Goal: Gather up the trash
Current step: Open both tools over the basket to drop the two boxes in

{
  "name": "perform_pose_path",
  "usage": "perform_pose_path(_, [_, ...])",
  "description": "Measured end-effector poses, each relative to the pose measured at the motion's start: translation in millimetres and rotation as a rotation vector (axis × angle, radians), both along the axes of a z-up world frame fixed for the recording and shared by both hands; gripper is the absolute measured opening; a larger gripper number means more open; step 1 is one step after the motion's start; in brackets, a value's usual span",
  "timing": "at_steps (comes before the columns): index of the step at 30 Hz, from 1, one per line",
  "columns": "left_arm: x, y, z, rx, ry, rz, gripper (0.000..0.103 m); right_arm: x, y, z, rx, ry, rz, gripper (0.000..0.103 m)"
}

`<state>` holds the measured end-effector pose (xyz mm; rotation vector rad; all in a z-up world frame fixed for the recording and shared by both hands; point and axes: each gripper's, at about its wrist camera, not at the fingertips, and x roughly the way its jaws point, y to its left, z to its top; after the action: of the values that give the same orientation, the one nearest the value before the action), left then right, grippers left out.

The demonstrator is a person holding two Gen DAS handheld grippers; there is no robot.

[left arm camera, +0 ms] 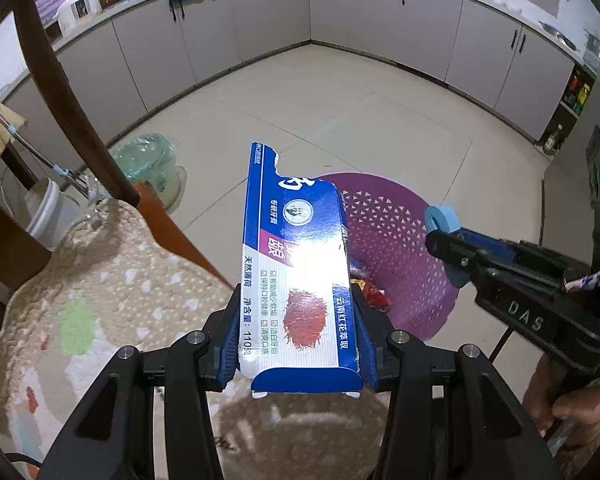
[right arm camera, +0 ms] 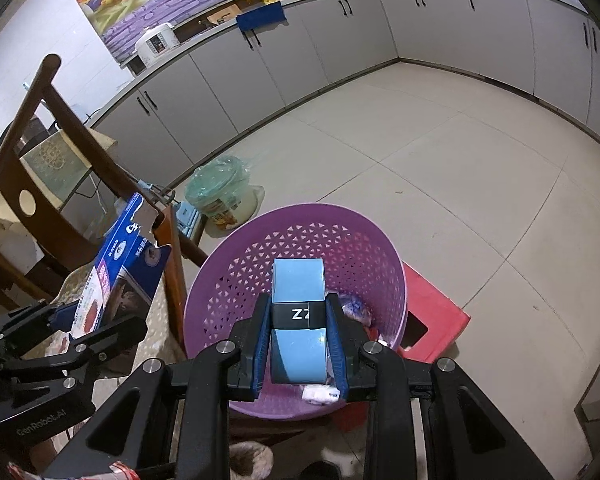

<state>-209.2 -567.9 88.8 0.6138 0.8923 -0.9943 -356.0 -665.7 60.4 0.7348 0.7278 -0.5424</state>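
Toothpaste box [left arm camera: 300, 276], blue and white glossy cardboard with a torn top edge, is clamped between the left tongs [left arm camera: 298, 344], held up over the padded chair cushion [left arm camera: 100, 300] and just beside the purple basket [left arm camera: 400, 248]. Glare washes out the middle of the print. Over on the right, the right tongs [right arm camera: 298, 344] are clenched on a pale blue roll [right arm camera: 298, 320] with a black band across it, smooth and rounded, hanging right above the basket's open mouth.

That basket is plastic, round, its wall pierced with small triangles. The right wrist view shows scraps already lying at its bottom: a crumpled blue-white wrapper [right arm camera: 354, 310] and a white bit [right arm camera: 320, 394]. It also shows a red plastic stool [right arm camera: 436, 320] touching the basket's far side, which the left view misses. The left view catches a red wrapper [left arm camera: 374, 294] inside instead.

A dark wooden chair back [right arm camera: 40, 152] rises at left. Beyond it a pot wrapped in clear green film [right arm camera: 220, 196] sits on the tiled floor [right arm camera: 440, 160], with grey cabinets [right arm camera: 360, 40] curving behind.
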Motion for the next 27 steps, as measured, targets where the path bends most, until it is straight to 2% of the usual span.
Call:
perform_pose_path(15, [17.0,-49.2,-22.9,0.013,0.028,-0.037,0.047,15.4,-28.4,-23.9,0.037,0.018,-0.021,0.029])
perform_pose_path(19, [22.5,-48.9,-26.8,0.001,0.035,-0.043,0.065,16.4,-33.2,-27.8,0.038,0.011,-0.025,0.032])
perform_pose_path(20, [21.6,-49.2,-26.1,-0.005,0.035,-0.045,0.066,16.5,-33.6,-28.1,0.037,0.012,-0.027,0.034])
perform_pose_path(22, [20.5,-47.9,-24.5,-0.009,0.032,-0.053,0.066,14.6,-34.4,-28.5,0.035,0.011,-0.038,0.044])
perform_pose_path(27, [18.8,-35.4,-15.3,-0.031,0.001,-0.049,0.071,9.9,-32.8,-25.4,0.036,0.010,-0.063,0.048])
